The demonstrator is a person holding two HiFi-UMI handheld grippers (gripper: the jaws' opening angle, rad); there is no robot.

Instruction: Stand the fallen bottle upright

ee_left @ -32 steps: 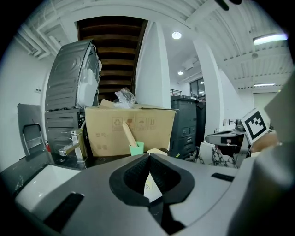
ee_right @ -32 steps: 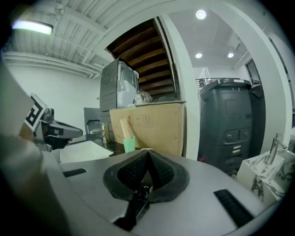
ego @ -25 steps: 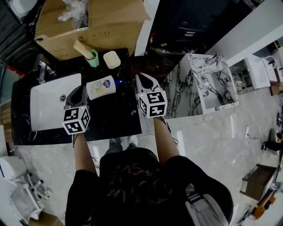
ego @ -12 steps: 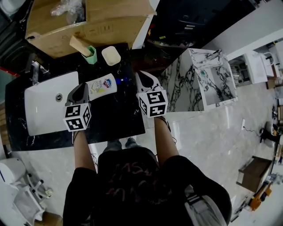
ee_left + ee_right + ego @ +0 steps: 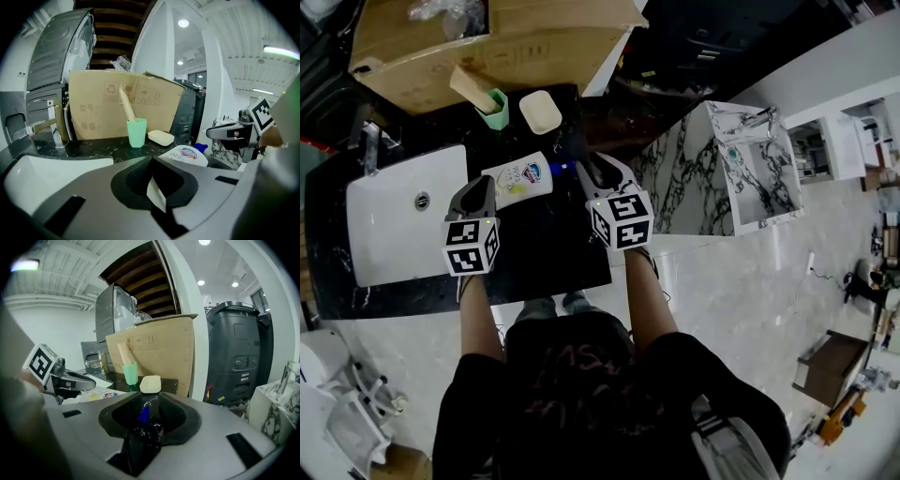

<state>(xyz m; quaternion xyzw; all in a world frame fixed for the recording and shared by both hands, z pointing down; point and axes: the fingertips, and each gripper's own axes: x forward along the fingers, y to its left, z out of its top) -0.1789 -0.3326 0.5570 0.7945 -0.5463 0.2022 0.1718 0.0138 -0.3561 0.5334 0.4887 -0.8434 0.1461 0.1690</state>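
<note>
A white bottle (image 5: 520, 178) with a blue cap (image 5: 560, 170) lies on its side on the black counter (image 5: 534, 253), cap pointing right. My left gripper (image 5: 482, 185) is shut, its tip at the bottle's left end; whether it touches I cannot tell. In the left gripper view the bottle (image 5: 185, 154) lies just beyond the closed tips (image 5: 151, 161). My right gripper (image 5: 598, 164) sits just right of the cap. Its jaws have just been opening and hold nothing. In the right gripper view the blue cap (image 5: 143, 414) shows through the gap of the right gripper (image 5: 149, 404).
A white sink (image 5: 394, 225) with a faucet (image 5: 370, 145) lies left of the bottle. Behind it stand a green cup (image 5: 495, 108) with a wooden handle in it, a soap bar (image 5: 540, 111) and a cardboard box (image 5: 487, 47). A marble cabinet (image 5: 722, 169) stands to the right.
Both grippers have sunk toward the counter and closed in on the bottle. The right gripper's jaws, shut before, now stand apart. The bottle has not moved.
</note>
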